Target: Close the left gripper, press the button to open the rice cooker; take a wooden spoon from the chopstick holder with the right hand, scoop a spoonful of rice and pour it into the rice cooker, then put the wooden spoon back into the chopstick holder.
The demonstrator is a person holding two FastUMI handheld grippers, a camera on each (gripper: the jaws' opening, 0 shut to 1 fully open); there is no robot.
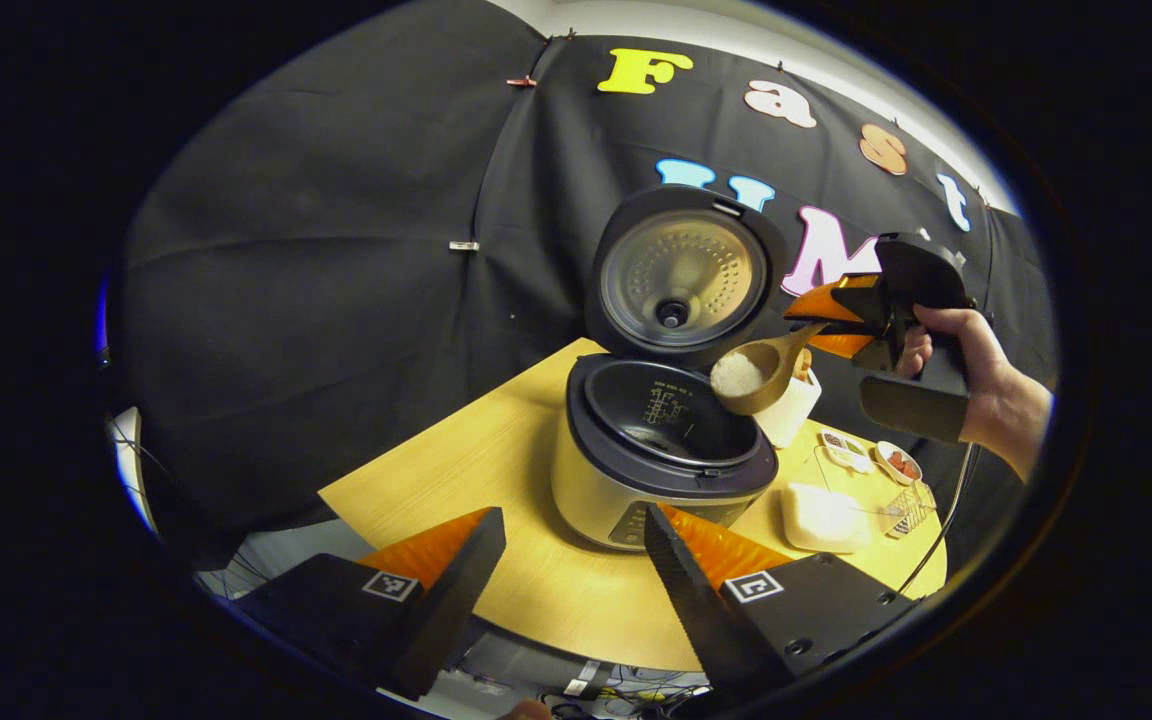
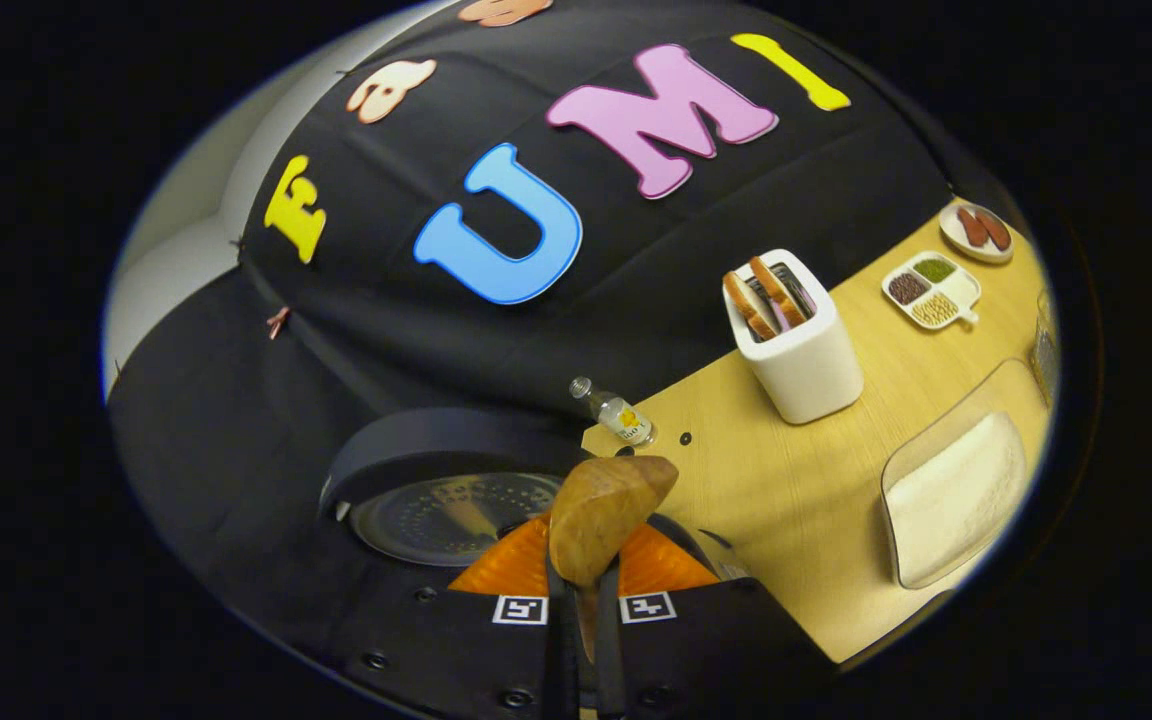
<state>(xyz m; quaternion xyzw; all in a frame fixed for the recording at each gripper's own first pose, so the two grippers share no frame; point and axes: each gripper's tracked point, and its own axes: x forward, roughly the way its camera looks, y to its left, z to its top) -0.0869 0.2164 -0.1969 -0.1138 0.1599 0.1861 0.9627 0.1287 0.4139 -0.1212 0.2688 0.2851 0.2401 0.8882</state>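
Our left gripper (image 1: 566, 580) hangs with fingers spread apart before the open rice cooker (image 1: 656, 450). We see the right gripper (image 1: 816, 322) clamped on the wooden spoon (image 1: 758, 375), its bowl of rice just above the cooker's rim, beside the chopstick holder (image 2: 796, 345).

A staged recording booth got up as a kitchen corner: black cloth wall (image 1: 336, 300) pinned up behind a pale wooden desk (image 1: 496, 470). On the desk stand a rice cooker (image 1: 656, 460), a white chopstick holder (image 2: 798, 350), a divided dish of grains (image 2: 931, 288) and a rice container (image 2: 956, 490).
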